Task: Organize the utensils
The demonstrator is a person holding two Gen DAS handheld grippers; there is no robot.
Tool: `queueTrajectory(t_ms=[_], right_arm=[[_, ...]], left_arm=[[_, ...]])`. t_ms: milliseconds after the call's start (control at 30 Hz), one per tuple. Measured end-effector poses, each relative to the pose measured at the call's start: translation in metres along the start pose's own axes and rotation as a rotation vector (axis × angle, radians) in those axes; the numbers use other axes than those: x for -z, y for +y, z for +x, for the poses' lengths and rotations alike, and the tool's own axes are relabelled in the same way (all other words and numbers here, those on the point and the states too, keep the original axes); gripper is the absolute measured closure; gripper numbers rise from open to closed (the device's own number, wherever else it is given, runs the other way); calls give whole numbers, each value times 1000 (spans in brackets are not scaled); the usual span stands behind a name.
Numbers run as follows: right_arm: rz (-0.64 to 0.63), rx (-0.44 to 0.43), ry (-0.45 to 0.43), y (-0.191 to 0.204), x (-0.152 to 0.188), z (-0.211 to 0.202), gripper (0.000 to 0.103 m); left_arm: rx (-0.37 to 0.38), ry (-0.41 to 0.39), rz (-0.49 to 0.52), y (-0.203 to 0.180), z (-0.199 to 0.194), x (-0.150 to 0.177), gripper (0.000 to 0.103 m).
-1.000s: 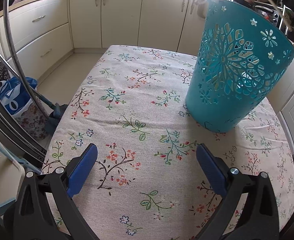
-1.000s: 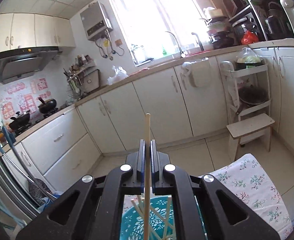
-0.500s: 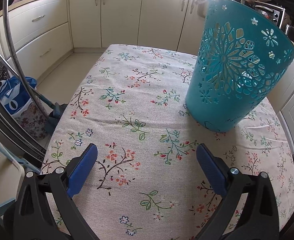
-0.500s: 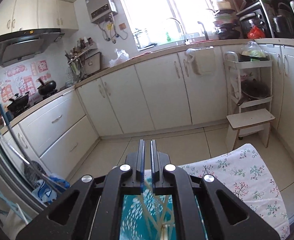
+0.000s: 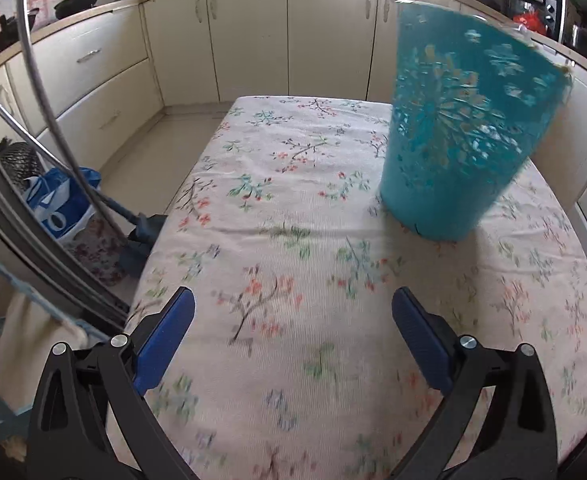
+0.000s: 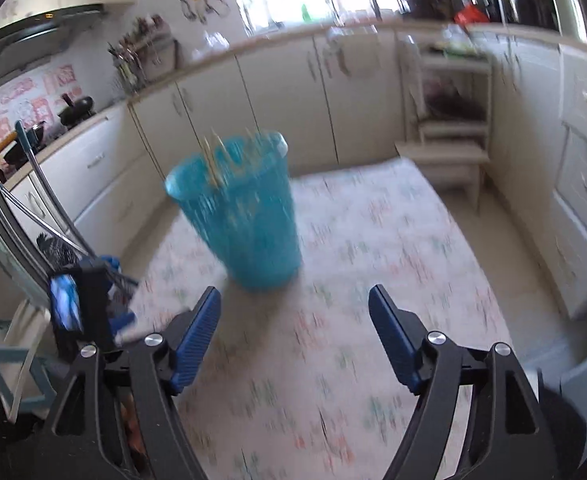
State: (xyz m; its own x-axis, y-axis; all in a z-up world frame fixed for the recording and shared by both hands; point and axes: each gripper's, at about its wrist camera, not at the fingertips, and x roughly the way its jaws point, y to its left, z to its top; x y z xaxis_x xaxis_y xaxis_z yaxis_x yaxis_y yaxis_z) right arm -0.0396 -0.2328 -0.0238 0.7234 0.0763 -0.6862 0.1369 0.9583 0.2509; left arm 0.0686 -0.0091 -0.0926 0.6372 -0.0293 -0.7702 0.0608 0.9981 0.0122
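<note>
A teal cut-out plastic basket stands upright on the floral tablecloth, at the right of the left wrist view. In the right wrist view the basket is ahead and left of centre, with several wooden chopsticks sticking out of its top. My left gripper is open and empty, low over the cloth, short of the basket. My right gripper is open and empty, just short of the basket's base. The right wrist view is motion-blurred.
The table's left edge drops to the floor, where a blue bag and metal tubes stand. Kitchen cabinets lie beyond the table. A white step shelf stands past the far right corner. The other gripper shows at left.
My right gripper let go of the chopstick into the basket, opened wide, and pulled back and down to table level. The left gripper stayed open and shifted slightly.
</note>
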Motion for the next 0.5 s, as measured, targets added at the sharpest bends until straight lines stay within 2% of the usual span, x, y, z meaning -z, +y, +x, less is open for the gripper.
queueTrajectory(t_ms=[133,300,500], right_arm=[[37,1,71,-13,18,-22,18],[8,-47,37,2,24,-67,10],[-44,-88,-15,25,28,-124,8]], left_arm=[[-65,-48,51,-3,-54,15,8],[-118,-128,42,-1,-126,25,8],[-53,-190,11,7,-203,32,8]])
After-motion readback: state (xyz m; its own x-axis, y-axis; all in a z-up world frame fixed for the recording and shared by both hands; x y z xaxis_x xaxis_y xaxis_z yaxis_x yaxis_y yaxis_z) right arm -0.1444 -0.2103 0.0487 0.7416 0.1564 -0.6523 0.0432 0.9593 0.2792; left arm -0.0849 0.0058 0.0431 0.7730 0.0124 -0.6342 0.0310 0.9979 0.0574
